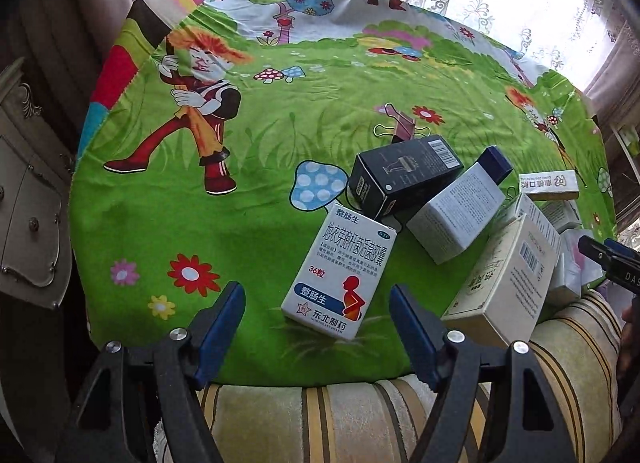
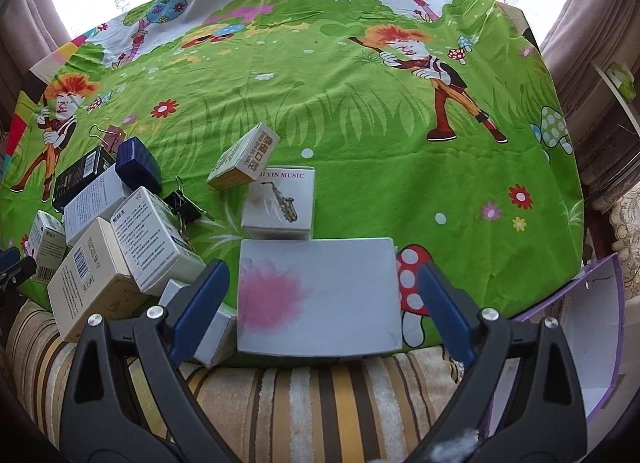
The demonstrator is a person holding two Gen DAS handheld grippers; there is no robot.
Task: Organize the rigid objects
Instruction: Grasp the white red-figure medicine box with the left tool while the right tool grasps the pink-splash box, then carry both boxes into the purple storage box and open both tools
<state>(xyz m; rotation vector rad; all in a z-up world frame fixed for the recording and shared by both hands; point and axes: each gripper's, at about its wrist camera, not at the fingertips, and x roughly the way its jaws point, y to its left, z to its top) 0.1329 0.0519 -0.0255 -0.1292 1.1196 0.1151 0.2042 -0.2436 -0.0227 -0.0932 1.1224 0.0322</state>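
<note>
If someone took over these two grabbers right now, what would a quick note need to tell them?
Left gripper: open, empty, over the white medicine box with the red figure.
Right gripper: open, straddling the flat white box with the pink flower, not gripping.
Other boxes lie jumbled on the green cartoon cloth: black box, saxophone box.
Done: nothing looks tidied.
Left: sort all boxes.
</note>
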